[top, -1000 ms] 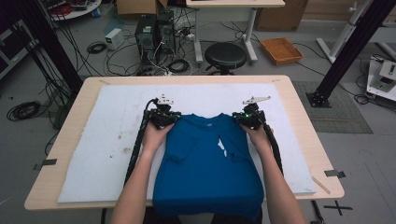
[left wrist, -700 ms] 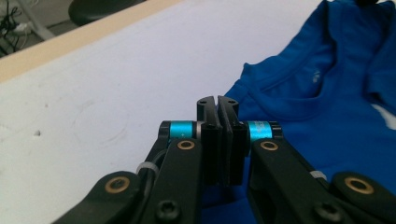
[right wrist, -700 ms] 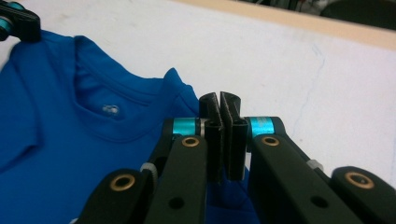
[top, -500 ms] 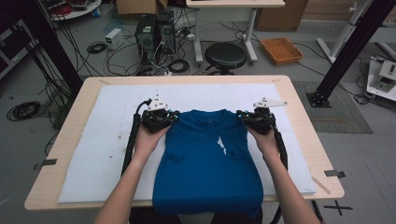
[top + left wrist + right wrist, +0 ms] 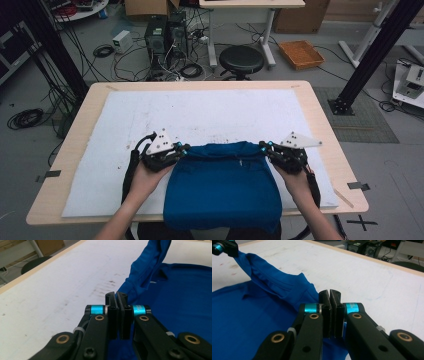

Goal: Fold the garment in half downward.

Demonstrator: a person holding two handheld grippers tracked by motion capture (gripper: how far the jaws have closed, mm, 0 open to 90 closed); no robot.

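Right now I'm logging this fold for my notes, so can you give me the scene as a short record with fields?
garment: blue shirt, top edge lifted and folded toward the person
left gripper: shut on the shirt's left corner
right gripper: shut on the shirt's right corner
surface: white mat on wooden table
shirt bottom: hangs over the table's near edge

The high camera is looking forward and down from above the desk's (image 5: 320, 107) near edge, taking in the whole top and the floor beyond. Each tongs-mounted camera is sitting close and low, peering along its own tongs across the white mat (image 5: 62, 282). All three are sharing the blue shirt (image 5: 222, 192) by the near edge.
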